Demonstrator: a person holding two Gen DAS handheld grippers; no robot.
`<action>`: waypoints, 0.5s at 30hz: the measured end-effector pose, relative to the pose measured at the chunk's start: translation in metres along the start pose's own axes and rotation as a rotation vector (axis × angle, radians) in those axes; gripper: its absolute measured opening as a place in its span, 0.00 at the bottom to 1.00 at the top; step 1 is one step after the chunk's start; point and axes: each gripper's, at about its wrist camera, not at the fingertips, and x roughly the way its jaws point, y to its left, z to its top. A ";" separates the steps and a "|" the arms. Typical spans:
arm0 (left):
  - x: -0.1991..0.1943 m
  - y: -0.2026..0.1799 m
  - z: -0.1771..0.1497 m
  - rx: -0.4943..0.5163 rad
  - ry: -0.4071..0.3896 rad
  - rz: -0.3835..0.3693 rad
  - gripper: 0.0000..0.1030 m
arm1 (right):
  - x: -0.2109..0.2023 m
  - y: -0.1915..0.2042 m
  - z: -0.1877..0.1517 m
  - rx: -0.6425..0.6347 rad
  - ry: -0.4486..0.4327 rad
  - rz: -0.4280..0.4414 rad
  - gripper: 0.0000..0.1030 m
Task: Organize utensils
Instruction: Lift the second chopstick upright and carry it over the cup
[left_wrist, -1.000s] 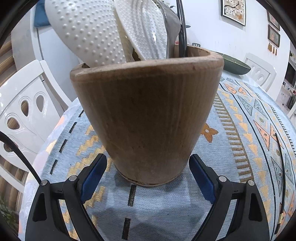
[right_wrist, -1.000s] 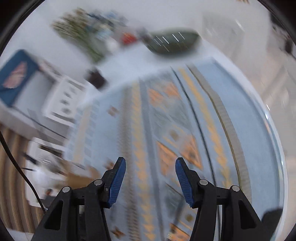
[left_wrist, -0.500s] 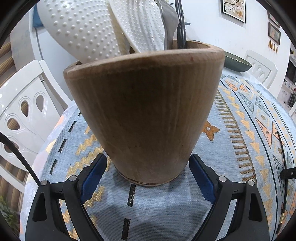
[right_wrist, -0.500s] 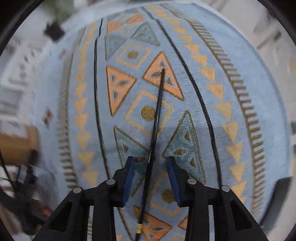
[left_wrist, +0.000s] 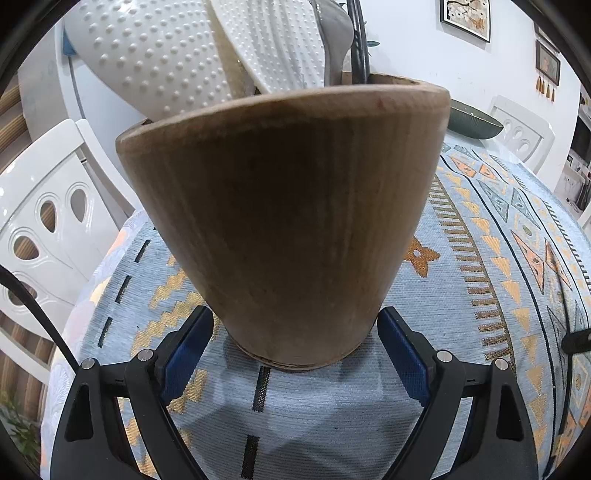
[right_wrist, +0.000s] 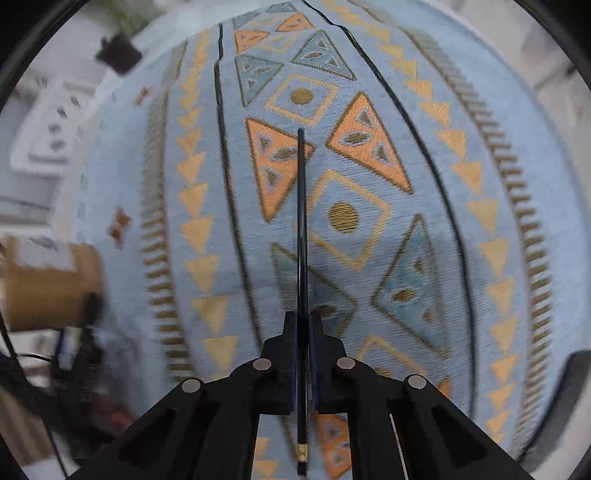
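While the left gripper (left_wrist: 295, 343) straddles the base of the wooden utensil holder (left_wrist: 284, 221) with its pads apart from the wall, the right gripper (right_wrist: 303, 328) is clamped on a black chopstick (right_wrist: 302, 221) lying on the patterned tablecloth (right_wrist: 461, 155). The pickup step is in hand; the next move calls for lifting the chopstick and carrying it to the holder. Only the left view shows the white utensils (left_wrist: 155, 55) already standing in the holder; only the right view shows the chopstick.
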 end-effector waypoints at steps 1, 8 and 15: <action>-0.001 0.001 -0.001 -0.001 0.000 -0.001 0.87 | -0.006 -0.002 0.000 0.001 -0.019 0.024 0.05; 0.000 0.004 -0.001 -0.002 -0.004 -0.004 0.87 | -0.049 -0.005 -0.022 -0.043 -0.154 0.184 0.05; -0.004 0.006 -0.004 -0.004 -0.013 -0.001 0.87 | -0.080 0.026 -0.016 -0.109 -0.276 0.220 0.05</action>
